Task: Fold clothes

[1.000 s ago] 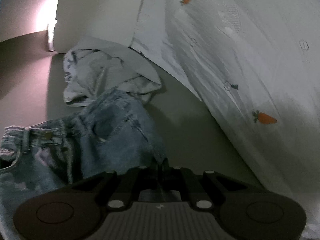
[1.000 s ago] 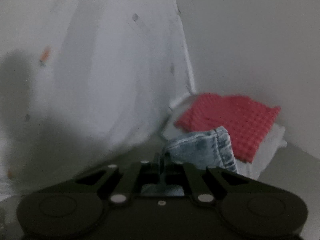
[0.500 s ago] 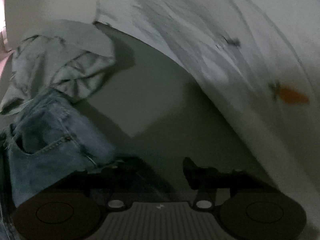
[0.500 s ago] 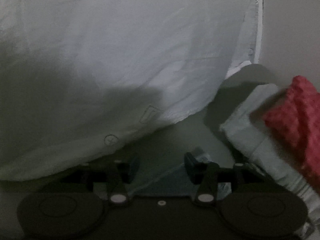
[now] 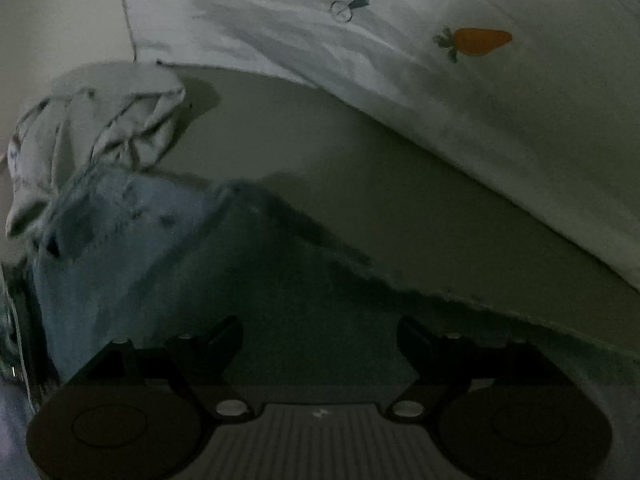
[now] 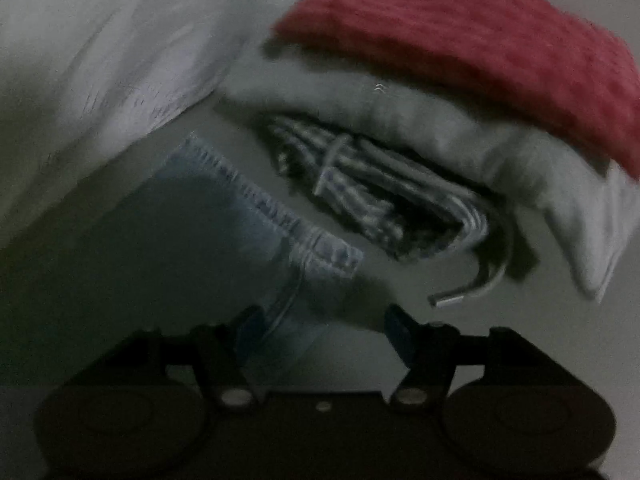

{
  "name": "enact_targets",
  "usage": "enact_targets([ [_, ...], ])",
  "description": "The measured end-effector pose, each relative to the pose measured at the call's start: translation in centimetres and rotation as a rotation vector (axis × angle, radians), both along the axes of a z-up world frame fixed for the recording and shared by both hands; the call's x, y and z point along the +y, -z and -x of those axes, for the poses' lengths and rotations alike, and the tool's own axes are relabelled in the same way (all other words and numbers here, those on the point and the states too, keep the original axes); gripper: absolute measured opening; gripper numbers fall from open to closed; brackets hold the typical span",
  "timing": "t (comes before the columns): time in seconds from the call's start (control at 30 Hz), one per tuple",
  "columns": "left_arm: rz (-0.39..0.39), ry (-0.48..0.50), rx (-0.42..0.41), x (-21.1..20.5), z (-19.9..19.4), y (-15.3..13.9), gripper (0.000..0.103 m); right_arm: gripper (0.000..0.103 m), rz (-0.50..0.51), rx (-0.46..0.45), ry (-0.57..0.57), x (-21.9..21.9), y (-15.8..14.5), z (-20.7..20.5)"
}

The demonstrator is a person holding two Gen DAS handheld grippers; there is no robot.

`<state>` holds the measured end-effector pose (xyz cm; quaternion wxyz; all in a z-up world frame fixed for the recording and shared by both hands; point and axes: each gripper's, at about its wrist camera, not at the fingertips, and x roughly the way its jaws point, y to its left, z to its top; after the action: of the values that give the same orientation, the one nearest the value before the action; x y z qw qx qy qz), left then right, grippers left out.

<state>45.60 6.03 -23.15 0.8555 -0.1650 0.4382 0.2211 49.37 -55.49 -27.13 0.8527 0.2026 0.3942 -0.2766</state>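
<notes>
left wrist view: the left gripper (image 5: 320, 334) hangs with its jaws spread and nothing between them, low over a pair of jeans (image 5: 168, 248) lying flattened on the tabletop (image 5: 352, 184). a crumpled pale garment (image 5: 100, 128) sits unfolded just beyond the denim, and a white carrot-print cloth (image 5: 460, 64) drapes along the far side.

right wrist view: the right gripper (image 6: 322, 326) is likewise spread wide and empty, above the jeans' stitched hem (image 6: 264, 204). near it stands a stack of folded clothes (image 6: 400, 128) topped by a red knit (image 6: 480, 52). several pieces look finished; the jeans appear mid-fold, and the crumpled garment seems untouched.
</notes>
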Motion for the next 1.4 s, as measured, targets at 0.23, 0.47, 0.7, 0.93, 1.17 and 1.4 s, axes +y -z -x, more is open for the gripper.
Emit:
enact_targets([
  [0.23, 0.009, 0.019, -0.028, -1.8, 2.5, -1.2, 0.085, 0.002, 0.154, -0.062, -0.088, 1.1, -2.4, 0.6],
  [0.47, 0.014, -0.059, -0.039, 0.3, 7.3, -2.2, 0.085, 0.004, 0.301, 0.105, -0.096, 1.4, -1.1, 1.7],
  [0.7, 0.005, -0.152, -0.019, 3.9, 14.2, -2.3, 0.085, 0.051, 0.307, 0.012, -0.191, 4.3, -4.3, 6.0],
  [0.93, -0.056, -0.16, -0.084, 9.8, 18.8, -4.3, 0.083, 0.073, 0.188, -0.042, -0.398, 11.5, -4.4, 11.0],
  [1.17, -0.084, 0.025, -0.127, 18.6, 17.0, -4.4, 0.065, 0.082, 0.126, -0.045, -0.549, 22.3, -3.5, 14.7],
  [1.4, -0.008, 0.236, -0.144, 26.1, 10.7, -2.0, 0.046, 0.082, 0.244, -0.025, -0.62, 33.0, -4.4, 17.7],
])
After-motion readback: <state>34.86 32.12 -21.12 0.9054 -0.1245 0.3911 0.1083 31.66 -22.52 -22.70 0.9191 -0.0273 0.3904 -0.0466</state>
